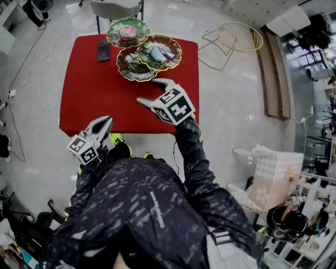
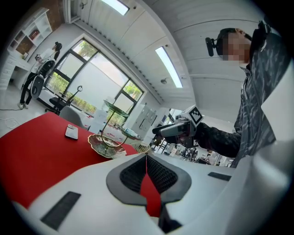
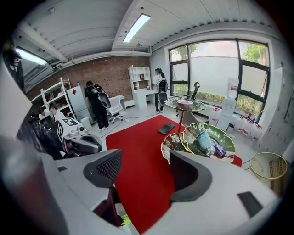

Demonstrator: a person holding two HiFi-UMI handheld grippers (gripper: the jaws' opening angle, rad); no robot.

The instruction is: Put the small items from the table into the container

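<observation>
The tiered dish stand (image 1: 131, 69) sits at 12 o'clock on the red table (image 1: 89, 89). It holds a pale blue packet (image 1: 156, 54) in its middle dish and a pink round item (image 1: 128, 32) in the top one. A phone (image 1: 104, 51) lies at 11 o'clock. The right gripper (image 1: 149, 90) hovers near the stand, jaws wide apart and empty. The left gripper (image 1: 107, 122), at 7 o'clock by the near edge, has its jaws pressed together on nothing.

A tiered stand (image 1: 137, 68) is standing at the far edge of the table (image 1: 89, 89), with small items (image 1: 157, 54) lying in its dishes. A phone (image 1: 104, 51) is lying just left of the stand, a chair (image 1: 115, 9) is standing behind it, and a wire basket (image 1: 239, 37) is sitting on the floor to its right.
</observation>
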